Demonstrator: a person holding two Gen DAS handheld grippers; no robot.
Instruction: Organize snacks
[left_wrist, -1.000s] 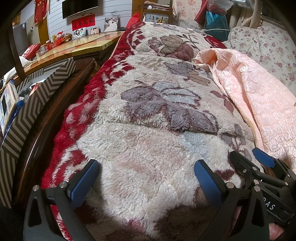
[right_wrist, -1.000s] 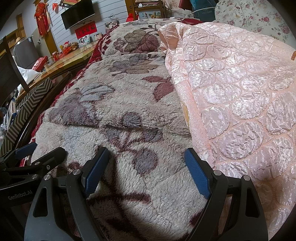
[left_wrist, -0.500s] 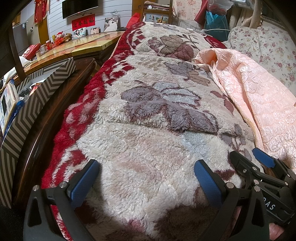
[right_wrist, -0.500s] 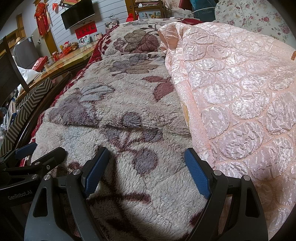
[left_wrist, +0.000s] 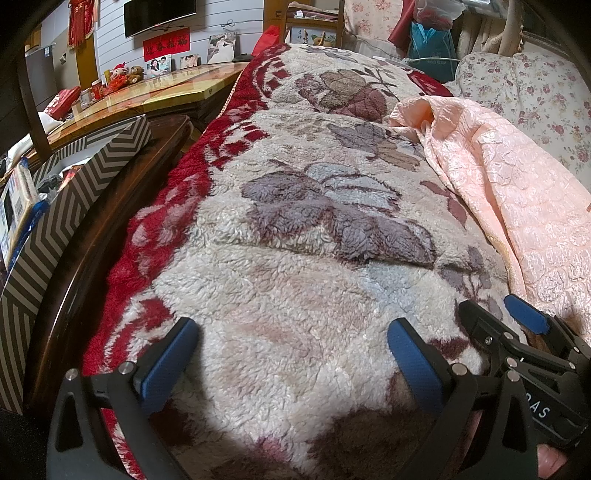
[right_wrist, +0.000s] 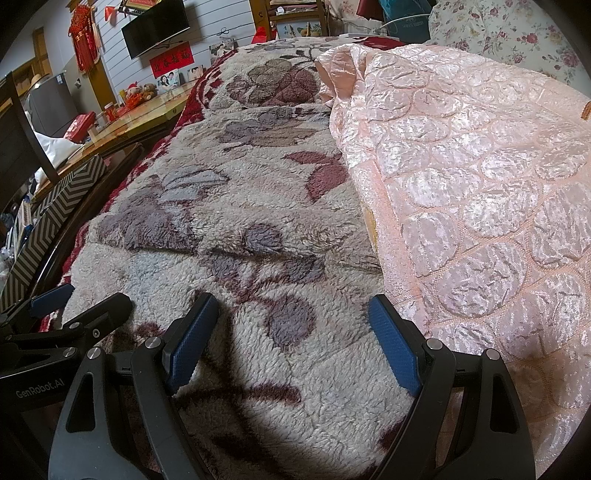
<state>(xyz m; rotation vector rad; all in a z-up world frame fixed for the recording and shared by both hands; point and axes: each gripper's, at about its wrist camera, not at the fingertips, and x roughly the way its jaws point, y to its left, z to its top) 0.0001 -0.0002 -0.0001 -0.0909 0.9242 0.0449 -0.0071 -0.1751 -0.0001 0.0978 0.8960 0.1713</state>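
Note:
My left gripper (left_wrist: 291, 354) is open and empty, low over a fluffy cream blanket with a floral pattern (left_wrist: 314, 229). My right gripper (right_wrist: 291, 339) is open and empty beside it, over the same blanket (right_wrist: 236, 221). Each gripper shows in the other's view: the right one (left_wrist: 517, 332) at the lower right, the left one (right_wrist: 66, 314) at the lower left. A zigzag-patterned box (left_wrist: 77, 195) stands on the dark table to the left, with packaged items (left_wrist: 14, 206) partly visible inside. No snack lies between either pair of fingers.
A pink quilted cover (right_wrist: 480, 192) lies on the right of the blanket. A dark wooden table edge (left_wrist: 92, 236) runs along the left. Beyond it a glossy yellow table (left_wrist: 159, 96) holds small items. A floral pillow (left_wrist: 535, 99) is at the far right.

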